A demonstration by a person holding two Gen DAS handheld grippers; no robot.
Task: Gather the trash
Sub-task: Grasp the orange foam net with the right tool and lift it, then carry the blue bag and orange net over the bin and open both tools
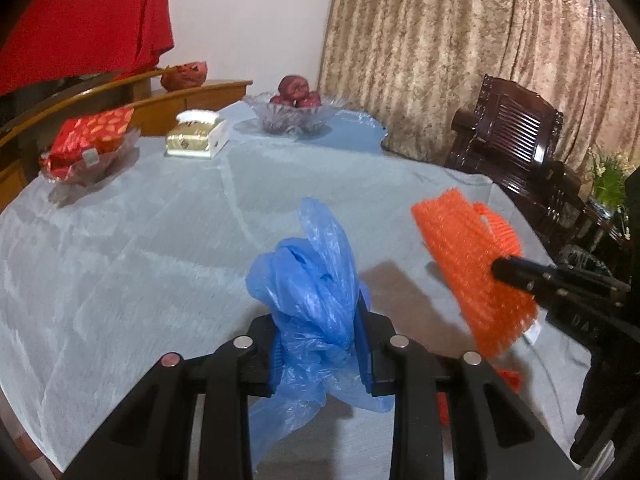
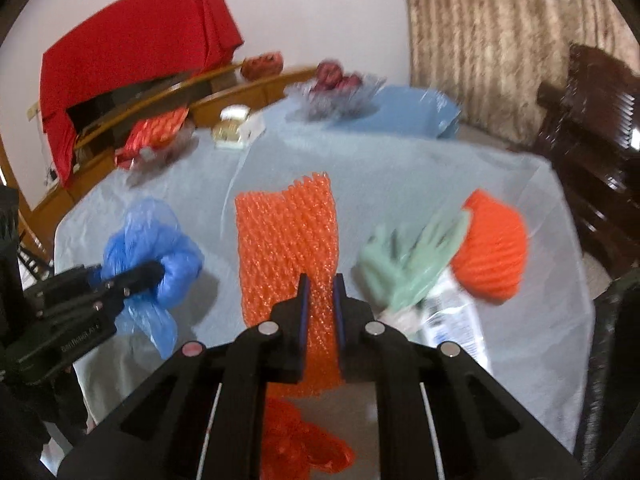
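Left gripper (image 1: 320,344): clamped on the crumpled blue thin plastic bag (image 1: 308,280), lifted clear of the table in the left wrist view.
Right gripper (image 2: 320,304): clamped on the orange foam-net fruit sleeve (image 2: 286,248), pads pinching its near end.
Sleeve axis: long, running straight ahead from the right gripper; held above the pale grey tablecloth (image 2: 400,176).
Key relation: remaining trash lies right of and below the right gripper, so nearer that side; left gripper well apart from it.
Remaining on table: one pale green rubber glove (image 2: 404,268), one bunched orange net ball (image 2: 496,252) touching it, one white printed wrapper (image 2: 452,316) partly under the glove, one crumpled orange-red plastic bag (image 2: 296,444) under the right gripper.
Held count: two pieces, one per gripper.
Judged next need: dropping both loads first, both grippers being full; no bin in view.
Not trash, likely: glass fruit bowl (image 1: 294,114), tissue box (image 1: 196,140).
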